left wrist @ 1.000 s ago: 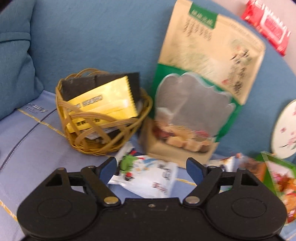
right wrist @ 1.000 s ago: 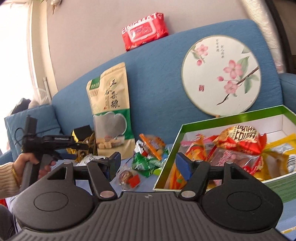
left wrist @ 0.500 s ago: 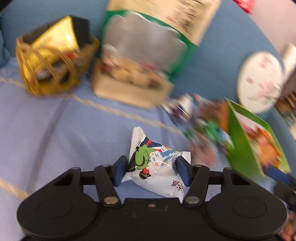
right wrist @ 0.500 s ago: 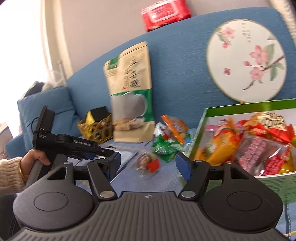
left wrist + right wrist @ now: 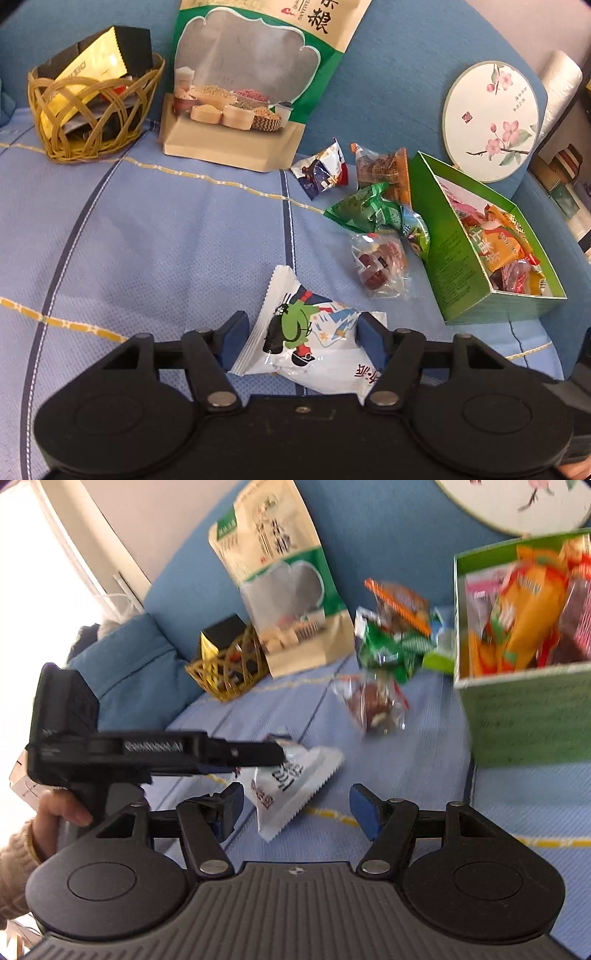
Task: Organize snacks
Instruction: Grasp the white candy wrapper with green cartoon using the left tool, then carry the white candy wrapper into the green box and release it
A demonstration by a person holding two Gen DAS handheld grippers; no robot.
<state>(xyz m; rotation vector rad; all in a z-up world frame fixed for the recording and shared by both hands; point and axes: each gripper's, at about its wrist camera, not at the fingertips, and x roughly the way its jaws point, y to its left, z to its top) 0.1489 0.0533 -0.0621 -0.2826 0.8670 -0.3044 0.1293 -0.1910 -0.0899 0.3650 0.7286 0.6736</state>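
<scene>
So the big standing pouch (image 5: 255, 81) leans on the sofa back, everything's placed off that. Wicker basket (image 5: 92, 110) sits just left of it. Loose snack packets (image 5: 373, 210) are scattered to its right, then the open box (image 5: 465, 266) full of snacks further right. The white packet (image 5: 303, 339) lies well in front of the pouch.

I see bare sofa seat (image 5: 147, 236) on the left side; loose snack packets (image 5: 373, 214) crowd the way beside the green box (image 5: 458, 266).
</scene>
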